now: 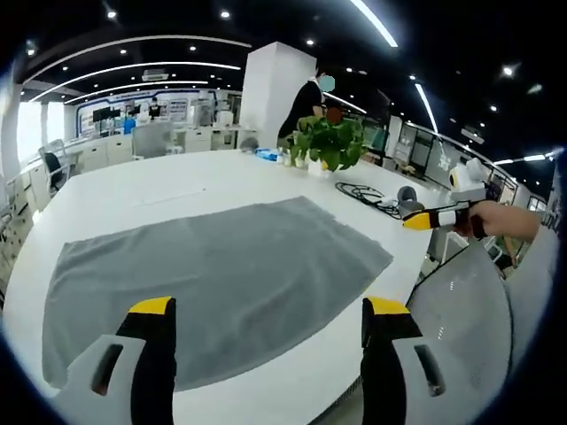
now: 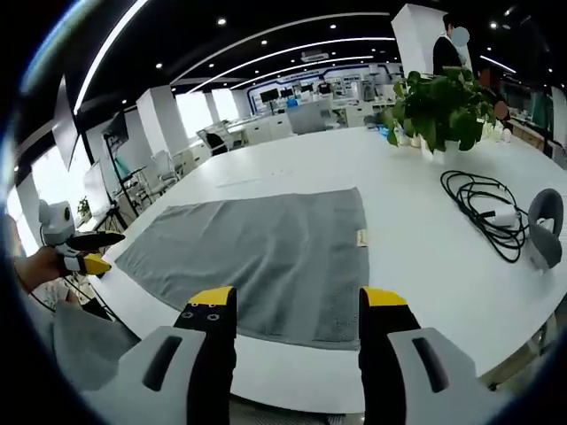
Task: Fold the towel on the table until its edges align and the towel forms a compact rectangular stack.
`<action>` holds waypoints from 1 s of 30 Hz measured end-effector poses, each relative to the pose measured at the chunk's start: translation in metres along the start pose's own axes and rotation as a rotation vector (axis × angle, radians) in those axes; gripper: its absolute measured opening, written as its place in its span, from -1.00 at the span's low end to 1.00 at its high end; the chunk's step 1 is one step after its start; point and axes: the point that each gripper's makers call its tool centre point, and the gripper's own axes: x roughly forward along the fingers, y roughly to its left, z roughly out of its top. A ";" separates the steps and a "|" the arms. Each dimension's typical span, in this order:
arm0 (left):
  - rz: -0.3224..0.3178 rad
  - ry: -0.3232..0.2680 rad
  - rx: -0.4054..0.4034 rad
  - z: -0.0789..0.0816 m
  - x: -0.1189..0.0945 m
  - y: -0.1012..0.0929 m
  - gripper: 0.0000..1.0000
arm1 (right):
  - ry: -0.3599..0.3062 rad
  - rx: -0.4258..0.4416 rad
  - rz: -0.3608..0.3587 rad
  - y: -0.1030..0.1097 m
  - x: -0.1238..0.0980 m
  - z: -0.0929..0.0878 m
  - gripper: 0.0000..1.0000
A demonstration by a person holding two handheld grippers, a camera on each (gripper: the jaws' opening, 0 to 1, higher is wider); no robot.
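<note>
A grey towel [image 1: 213,274] lies spread flat on the white table [image 1: 133,195]; in the right gripper view the same towel [image 2: 266,252] shows a small label on its right edge. My left gripper [image 1: 266,314] hovers open above the towel's near edge, nothing between its yellow-tipped jaws. My right gripper [image 2: 288,305] is open too, held over the towel's near hem. The right gripper [image 1: 434,217] enters the left gripper view from the right, off the table's edge, held by a hand. The left gripper [image 2: 89,248] appears at the left of the right gripper view.
A potted green plant [image 1: 330,142] stands at the far side of the table, with a coiled black cable [image 2: 483,212] and a grey round device [image 2: 542,228] near it. A person [image 1: 306,102] stands behind the plant. Office desks and chairs [image 2: 159,168] surround the table.
</note>
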 end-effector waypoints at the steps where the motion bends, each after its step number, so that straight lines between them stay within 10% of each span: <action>1: -0.007 0.004 0.002 0.000 0.003 -0.003 0.76 | 0.002 -0.002 0.000 -0.001 0.001 0.000 0.08; 19: -0.203 0.065 0.222 0.014 0.051 -0.072 0.58 | 0.014 -0.087 0.040 -0.014 0.028 0.023 0.07; 30: -0.209 0.098 0.275 0.007 0.062 -0.085 0.51 | 0.024 -0.106 0.053 -0.025 0.037 0.027 0.05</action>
